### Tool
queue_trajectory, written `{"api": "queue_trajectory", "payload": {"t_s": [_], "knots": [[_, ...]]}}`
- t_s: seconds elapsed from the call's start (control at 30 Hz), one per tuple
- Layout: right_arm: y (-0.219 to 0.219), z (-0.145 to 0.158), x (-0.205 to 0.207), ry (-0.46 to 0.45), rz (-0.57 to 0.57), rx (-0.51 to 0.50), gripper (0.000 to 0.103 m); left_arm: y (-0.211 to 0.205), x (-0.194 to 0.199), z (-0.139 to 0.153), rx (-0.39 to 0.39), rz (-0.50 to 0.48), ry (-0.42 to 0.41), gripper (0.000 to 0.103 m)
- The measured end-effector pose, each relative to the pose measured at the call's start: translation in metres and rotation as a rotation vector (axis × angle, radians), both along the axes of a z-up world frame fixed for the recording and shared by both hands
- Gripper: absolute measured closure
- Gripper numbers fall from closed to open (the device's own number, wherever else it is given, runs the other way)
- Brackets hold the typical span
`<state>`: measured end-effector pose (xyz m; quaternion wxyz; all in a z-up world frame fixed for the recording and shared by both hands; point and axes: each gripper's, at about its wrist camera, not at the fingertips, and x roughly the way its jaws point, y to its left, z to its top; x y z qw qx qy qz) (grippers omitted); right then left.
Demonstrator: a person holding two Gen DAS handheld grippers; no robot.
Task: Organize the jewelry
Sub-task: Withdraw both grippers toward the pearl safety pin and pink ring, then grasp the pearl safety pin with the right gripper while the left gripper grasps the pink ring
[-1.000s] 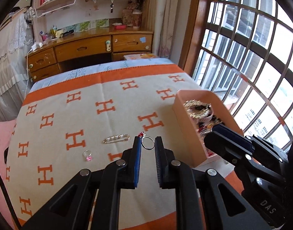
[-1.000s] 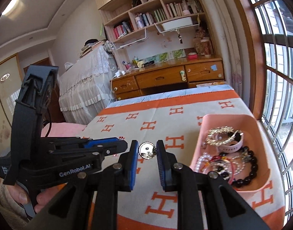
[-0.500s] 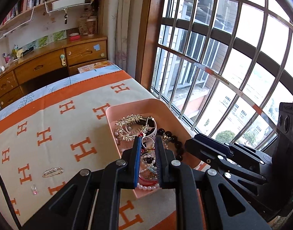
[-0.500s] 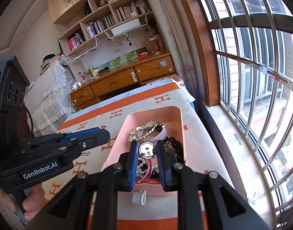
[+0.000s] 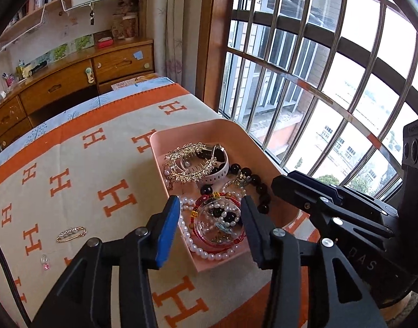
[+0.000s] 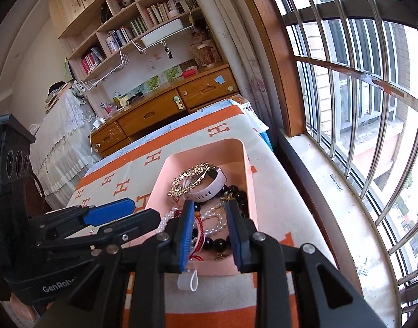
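Note:
A pink tray [image 5: 198, 128] [image 6: 247, 161] sits on the orange-and-beige H-pattern blanket [image 5: 80, 175] by the window. It holds a gold hair comb [image 5: 192, 161], a white watch band [image 5: 217, 172], pearl strands [image 5: 206, 251] and dark beads [image 5: 252, 177]. My left gripper [image 5: 210, 218] is open and empty above the tray's near end. My right gripper [image 6: 210, 228] is also open and empty over the tray, just right of the left one. A gold-and-pearl pin [image 5: 71, 234] and a pink-stone ring [image 5: 45, 261] lie on the blanket left of the tray.
The barred window [image 5: 318, 68] and its sill [image 6: 332, 191] run close along the tray's right side. A wooden desk with drawers [image 5: 72, 82] stands beyond the bed's far end. A white tag [image 6: 188, 278] pokes out at the tray's near edge.
Both grippers carried their small pieces from the blanket over the tray, then opened. The ring and the round silver piece are no longer between the fingers.

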<state>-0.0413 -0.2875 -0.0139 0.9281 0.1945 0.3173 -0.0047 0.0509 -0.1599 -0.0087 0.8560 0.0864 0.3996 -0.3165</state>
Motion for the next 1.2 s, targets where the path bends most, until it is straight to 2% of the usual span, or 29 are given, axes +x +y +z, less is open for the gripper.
{"api": "queue_trajectory", "payload": {"t_s": [0.27, 0.5, 0.9, 0.97, 1.07, 1.2], "knots": [[0.018, 0.013, -0.004, -0.034, 0.028, -0.033, 0.078, 0.044, -0.006, 0.003, 0.003, 0.092, 0.002, 0.051], [0.047, 0.019, 0.001, -0.028, 0.104, -0.054, 0.078, 0.115, -0.004, 0.007, -0.015, 0.255, 0.013, 0.049], [0.114, 0.039, 0.026, -0.035, 0.272, -0.114, 0.078, 0.238, 0.007, 0.027, -0.021, 0.534, -0.05, 0.046], [0.124, 0.045, 0.033, -0.035, 0.306, -0.118, 0.078, 0.253, 0.01, 0.031, -0.03, 0.565, -0.065, 0.041], [0.142, 0.055, 0.046, -0.035, 0.357, -0.127, 0.078, 0.266, 0.013, 0.032, -0.037, 0.586, -0.076, 0.039], [0.168, 0.062, 0.075, 0.023, 0.485, -0.155, 0.078, 0.266, 0.022, 0.017, -0.023, 0.567, -0.026, 0.039]]}}
